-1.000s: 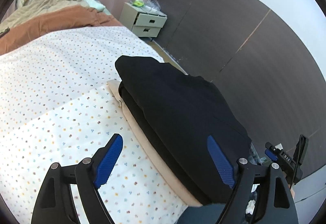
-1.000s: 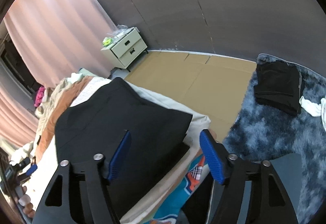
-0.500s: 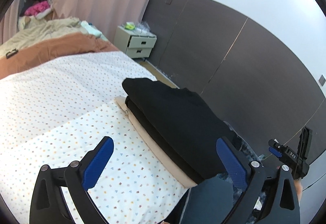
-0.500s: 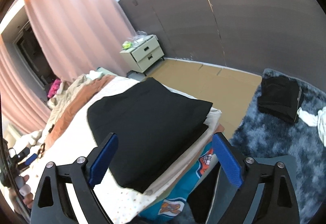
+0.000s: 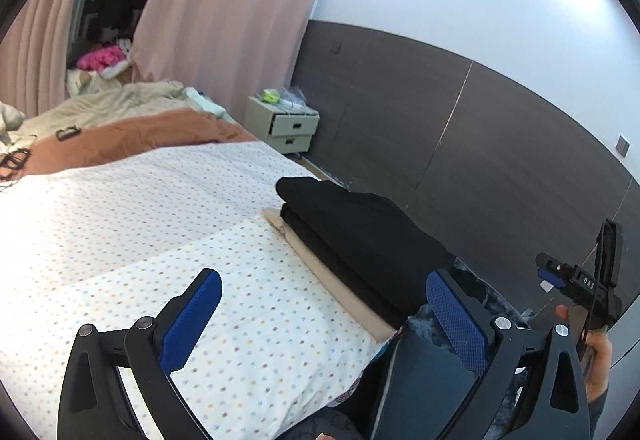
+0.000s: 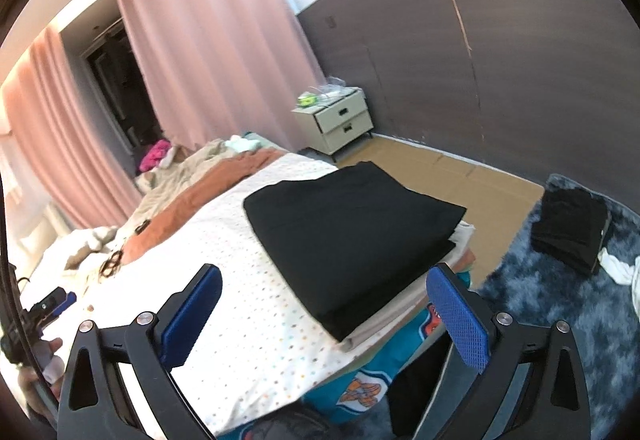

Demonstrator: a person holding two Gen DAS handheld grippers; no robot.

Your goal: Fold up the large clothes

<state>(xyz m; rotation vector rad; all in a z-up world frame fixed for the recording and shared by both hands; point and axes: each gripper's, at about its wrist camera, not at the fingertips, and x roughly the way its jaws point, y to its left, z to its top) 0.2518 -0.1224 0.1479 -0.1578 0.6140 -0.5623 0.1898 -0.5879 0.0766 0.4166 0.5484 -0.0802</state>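
Bedroom, dotted bedsheet (image 5: 168, 224) as work surface. Folded black garment (image 6: 348, 232) sits on a beige folded piece (image 5: 320, 260), center-right in both views, at the bed's edge. Left gripper (image 5: 320, 320) and right gripper (image 6: 324, 316) have just been opening; both spread wide, nothing between them. Fabric looks soft and floppy; grab the stacked folded edge.

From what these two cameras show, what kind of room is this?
Most likely a bedroom: a bed with a dotted sheet, a two-drawer nightstand against the wall, and pink curtains. Folded black clothes lie on the bed.
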